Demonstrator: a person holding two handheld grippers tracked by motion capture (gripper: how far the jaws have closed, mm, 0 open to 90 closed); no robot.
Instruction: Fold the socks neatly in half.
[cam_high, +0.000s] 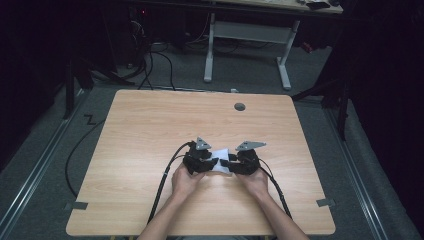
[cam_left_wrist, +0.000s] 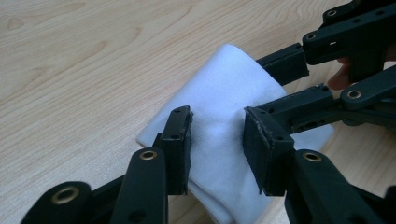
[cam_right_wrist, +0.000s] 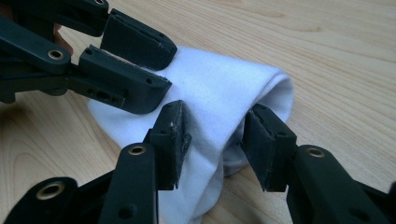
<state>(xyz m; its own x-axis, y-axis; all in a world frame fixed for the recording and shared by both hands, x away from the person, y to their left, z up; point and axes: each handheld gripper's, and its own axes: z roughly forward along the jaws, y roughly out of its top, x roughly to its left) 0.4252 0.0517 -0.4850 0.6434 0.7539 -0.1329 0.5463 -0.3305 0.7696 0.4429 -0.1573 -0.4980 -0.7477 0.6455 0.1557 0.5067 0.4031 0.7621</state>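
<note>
A white folded cloth (cam_high: 221, 159) lies on the wooden table (cam_high: 150, 140), a little right of centre and toward the front. A person's hands hold the left gripper (cam_high: 212, 162) and the right gripper (cam_high: 231, 163) tip to tip over it. In the left gripper view, the left gripper (cam_left_wrist: 217, 137) stands open astride the cloth (cam_left_wrist: 224, 79), its tips down on the fabric. The right gripper (cam_left_wrist: 261, 88) comes in from the far side. In the right gripper view, the right gripper (cam_right_wrist: 215, 135) is open around a raised fold of the cloth (cam_right_wrist: 219, 79). The left gripper (cam_right_wrist: 167, 70) rests on its far part.
A round cable hole (cam_high: 240, 106) sits near the table's far edge. Grey tape marks (cam_high: 77, 205) (cam_high: 325, 202) lie by the front corners. The grippers' cables (cam_high: 162, 190) run back over the front edge. A white desk frame (cam_high: 250, 35) and floor cables stand beyond the table.
</note>
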